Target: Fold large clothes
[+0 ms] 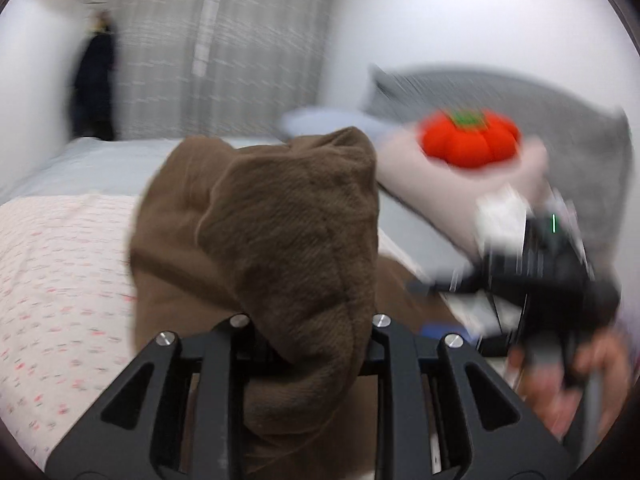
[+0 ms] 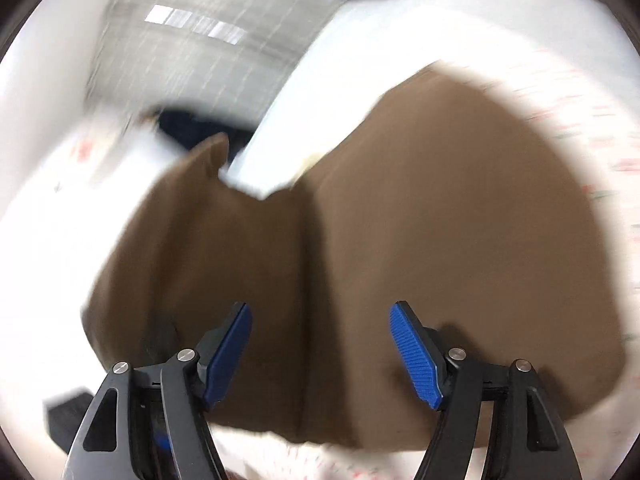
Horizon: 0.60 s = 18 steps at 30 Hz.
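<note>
A large brown garment (image 1: 280, 216) lies on the bed and a bunched part of it rises up in my left gripper (image 1: 310, 344). The cloth hides the left fingertips, and the jaws look closed on it. In the right wrist view the same brown garment (image 2: 440, 220) spreads flat over the patterned bedspread (image 2: 600, 120). My right gripper (image 2: 320, 344) is open just above the cloth, its blue pads (image 2: 416, 356) wide apart with nothing between them. The right gripper also shows, blurred, in the left wrist view (image 1: 552, 280), held in a hand.
A white bedspread with small pink marks (image 1: 60, 280) covers the near bed. A red pumpkin-shaped cushion (image 1: 468, 140) sits on a pale pillow (image 1: 500, 188) by the grey headboard (image 1: 560, 120). Grey curtains (image 1: 224, 48) hang behind. A dark garment (image 1: 96, 80) hangs at the far left.
</note>
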### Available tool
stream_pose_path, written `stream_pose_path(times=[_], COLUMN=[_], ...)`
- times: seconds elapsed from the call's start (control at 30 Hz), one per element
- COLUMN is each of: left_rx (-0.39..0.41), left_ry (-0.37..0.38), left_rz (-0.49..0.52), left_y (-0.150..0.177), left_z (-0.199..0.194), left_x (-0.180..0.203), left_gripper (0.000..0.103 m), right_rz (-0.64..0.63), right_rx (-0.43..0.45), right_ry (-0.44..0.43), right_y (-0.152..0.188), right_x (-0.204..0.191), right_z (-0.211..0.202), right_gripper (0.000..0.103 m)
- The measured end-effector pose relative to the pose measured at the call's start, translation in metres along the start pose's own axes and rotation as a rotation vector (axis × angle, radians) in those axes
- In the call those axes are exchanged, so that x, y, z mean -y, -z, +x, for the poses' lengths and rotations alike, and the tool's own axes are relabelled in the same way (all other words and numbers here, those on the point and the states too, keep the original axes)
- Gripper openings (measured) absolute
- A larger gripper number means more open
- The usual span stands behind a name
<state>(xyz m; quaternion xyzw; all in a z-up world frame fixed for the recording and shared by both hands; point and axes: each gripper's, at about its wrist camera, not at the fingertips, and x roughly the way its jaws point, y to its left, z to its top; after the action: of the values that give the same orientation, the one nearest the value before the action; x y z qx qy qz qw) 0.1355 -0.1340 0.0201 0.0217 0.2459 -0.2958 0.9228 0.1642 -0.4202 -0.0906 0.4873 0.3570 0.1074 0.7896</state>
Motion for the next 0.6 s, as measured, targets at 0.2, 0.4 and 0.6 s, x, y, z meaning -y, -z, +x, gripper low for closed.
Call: stream_pose_path(times=[0.2,0.4,0.6], left_rx=[-0.272,-0.288,-0.299], left_ry=[0.238,0.355,0.512], left_rz=[0.164,0.072,0.052], left_y=[0.052,0.038,0.029], left_z=[0.058,0.048,0.016], left_x=[0.021,0.004,0.006], left_gripper=[0.032,0.044,0.066], right_rz=[0.202,0.175,0.064], right_rx=[0.065,0.035,0.018], right_ry=[-0.042,-0.054,-0.007], right_y=[-0.019,-0.031,-0.036], right_x=[0.059,0.057,0.024], right_z=[-0.038,-0.032,-0.015], right_gripper=[0.075,0.082,0.082])
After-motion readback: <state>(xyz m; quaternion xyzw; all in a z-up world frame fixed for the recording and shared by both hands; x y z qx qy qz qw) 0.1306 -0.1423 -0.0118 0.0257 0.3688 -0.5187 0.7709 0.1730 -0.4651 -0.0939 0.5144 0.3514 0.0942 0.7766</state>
